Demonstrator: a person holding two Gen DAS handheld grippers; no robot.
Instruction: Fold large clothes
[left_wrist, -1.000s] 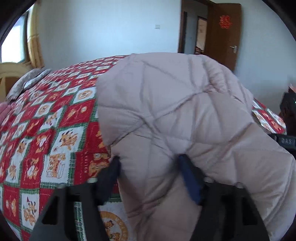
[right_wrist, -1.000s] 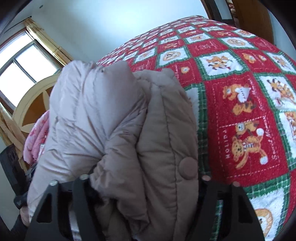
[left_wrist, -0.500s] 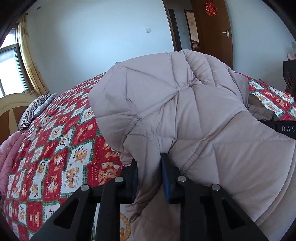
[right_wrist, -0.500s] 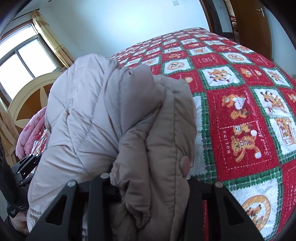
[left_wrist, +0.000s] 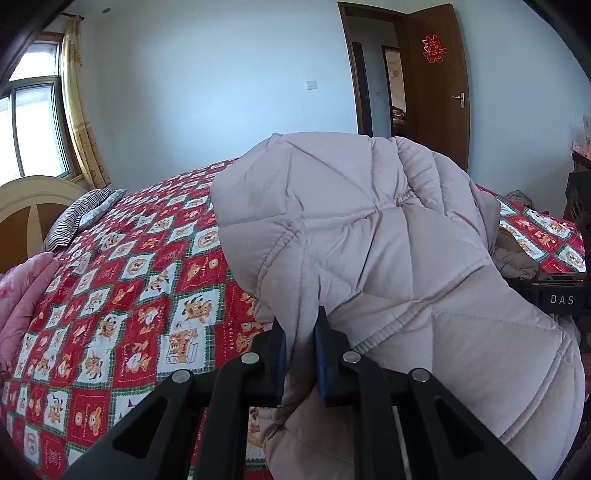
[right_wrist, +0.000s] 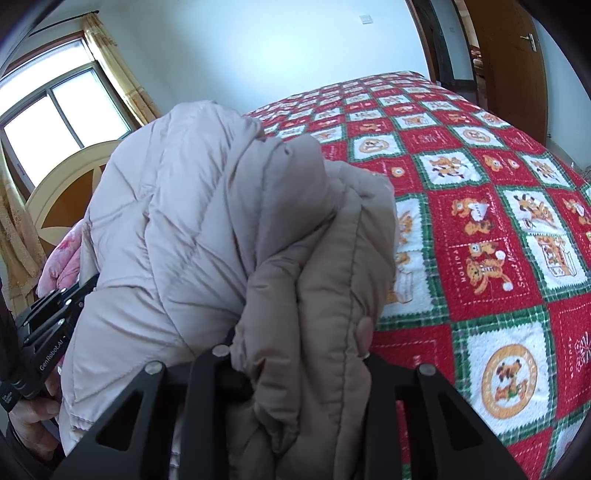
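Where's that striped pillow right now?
In the left wrist view the striped pillow lies at the far left of the red patterned bedspread, beside the cream headboard under the window, behind the pink bedding.

pale blue walls (left_wrist: 221, 92), bright window (left_wrist: 26, 129) far left with yellow curtain (left_wrist: 79, 110), brown door (left_wrist: 439, 81) far right.

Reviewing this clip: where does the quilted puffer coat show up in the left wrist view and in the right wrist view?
Left wrist view: the puffer coat fills centre and right, its edge pinched in the left gripper.
Right wrist view: the coat fills left and centre, bunched in the right gripper.
Shared landmark: the red patchwork quilt beneath it.
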